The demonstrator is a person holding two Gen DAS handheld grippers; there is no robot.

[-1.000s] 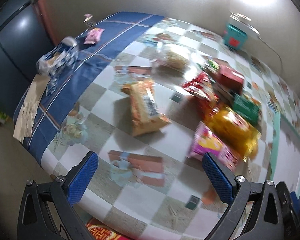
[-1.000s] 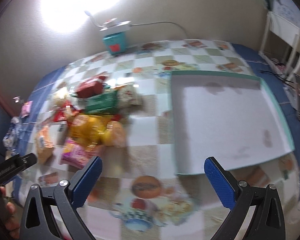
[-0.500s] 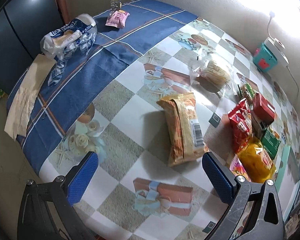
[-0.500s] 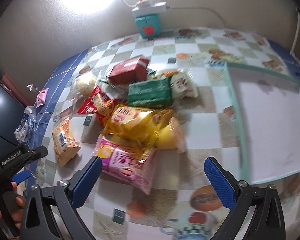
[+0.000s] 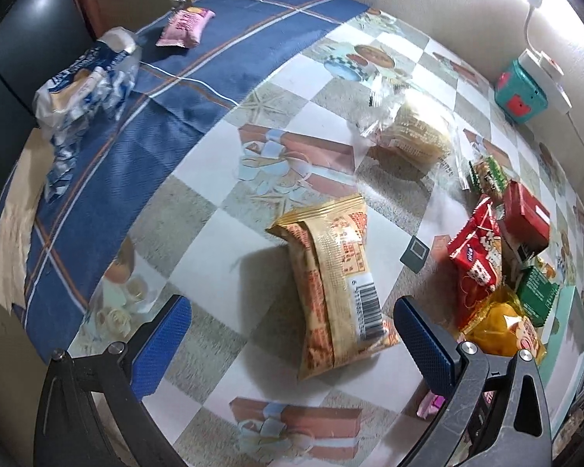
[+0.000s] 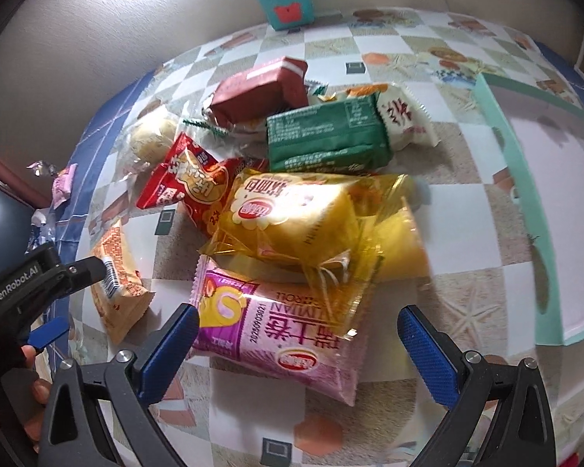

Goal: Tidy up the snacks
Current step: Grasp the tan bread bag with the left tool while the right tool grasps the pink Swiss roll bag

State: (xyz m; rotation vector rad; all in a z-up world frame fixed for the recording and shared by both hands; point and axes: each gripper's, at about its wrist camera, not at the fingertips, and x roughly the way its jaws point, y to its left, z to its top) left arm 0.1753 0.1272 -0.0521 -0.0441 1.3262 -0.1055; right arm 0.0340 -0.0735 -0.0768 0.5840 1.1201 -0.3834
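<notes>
left wrist: left gripper point(image 5: 292, 334) jaws wide, seemingly empty | right gripper point(image 6: 298, 344) same

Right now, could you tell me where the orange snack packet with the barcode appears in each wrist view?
Left wrist: orange snack packet lies centre frame, between the open left gripper's fingers.
Right wrist: orange snack packet sits at the left edge, beside the left gripper.
Shared landmark: teal box by the wall.
</notes>
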